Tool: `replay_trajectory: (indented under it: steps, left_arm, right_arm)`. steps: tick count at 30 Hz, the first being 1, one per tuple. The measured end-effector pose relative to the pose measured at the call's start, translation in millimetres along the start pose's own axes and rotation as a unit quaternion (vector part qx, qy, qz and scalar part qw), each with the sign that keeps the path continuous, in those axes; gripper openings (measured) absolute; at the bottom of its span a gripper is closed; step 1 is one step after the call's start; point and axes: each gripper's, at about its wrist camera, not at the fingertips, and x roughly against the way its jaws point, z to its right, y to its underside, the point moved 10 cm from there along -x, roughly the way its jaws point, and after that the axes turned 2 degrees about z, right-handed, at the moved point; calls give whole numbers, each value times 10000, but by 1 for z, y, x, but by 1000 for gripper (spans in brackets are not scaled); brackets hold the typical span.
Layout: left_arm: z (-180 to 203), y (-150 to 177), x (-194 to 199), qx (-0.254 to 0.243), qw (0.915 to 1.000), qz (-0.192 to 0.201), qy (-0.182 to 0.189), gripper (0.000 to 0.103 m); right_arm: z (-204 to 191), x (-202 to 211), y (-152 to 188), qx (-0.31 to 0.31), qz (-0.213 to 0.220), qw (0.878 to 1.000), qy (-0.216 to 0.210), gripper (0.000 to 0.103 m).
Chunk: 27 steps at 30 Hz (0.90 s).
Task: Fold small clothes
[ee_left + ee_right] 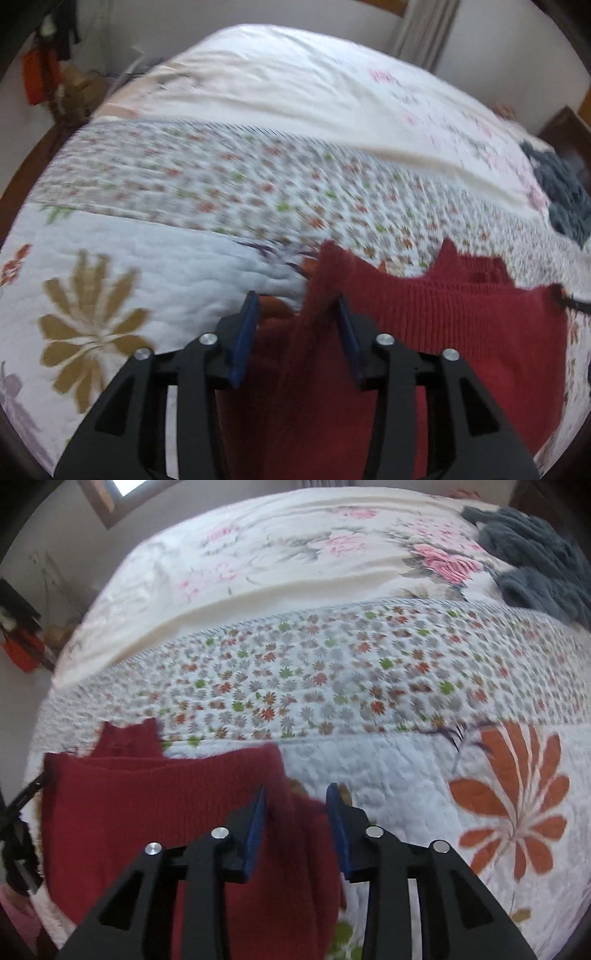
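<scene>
From the left wrist, we see the dark red ribbed knit garment [443, 332] spread on the flower-printed quilted bedspread [184, 192], its left edge bunched up between the blue pads of the left gripper [295, 314], whose jaws stand apart around the fabric, not pressed closed. From the right wrist, we see the garment [147, 805] lying left of centre, its right edge rising between the parted fingers of the right gripper [297, 801]. A grey fuzzy cloth [535, 554] lies well apart at the far right.

Ahead of the gripper spreads a white floral quilted bedspread [369, 672]; beyond it pale plain walls [509, 40] and a wood-framed window [110, 498] up left.
</scene>
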Motion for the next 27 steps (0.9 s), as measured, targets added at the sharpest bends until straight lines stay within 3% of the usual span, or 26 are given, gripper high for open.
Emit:
replay_trajectory:
  steps: [4, 9, 15, 18, 20, 22, 24, 27]
  left_arm:
    - [2, 8, 45, -171, 9996, 238, 63, 50]
    - [34, 60, 84, -803, 9960, 161, 346, 54]
    - [62, 118, 89, -1103, 9922, -123, 568, 58]
    - [66, 137, 78, -1185, 9912, -291, 520, 58]
    - [65, 144, 71, -1142, 9913, -407, 505, 58]
    - [63, 149, 65, -1049, 9921, -479, 486, 58]
    - [63, 149, 63, -1070, 9920, -479, 463, 59]
    - [62, 152, 59, -1093, 9918, -507, 425, 60]
  right_arm:
    - [-1, 29, 45, 13, -158, 9990, -408, 44]
    - [-5, 51, 104, -33, -408, 9952, -887, 49]
    - [-3, 53, 164, -151, -734, 9907, -1134, 52]
    - [-6, 50, 182, -15, -832, 9908, -1065, 36]
    - [-7, 52, 185, 115, -812, 9919, -973, 14]
    - [-10, 64, 185, 153, -715, 9911, -1110, 5]
    - [-10, 77, 186, 180, -587, 9912, -1171, 4]
    - [4, 82, 196, 209, -635, 9936, -907, 0]
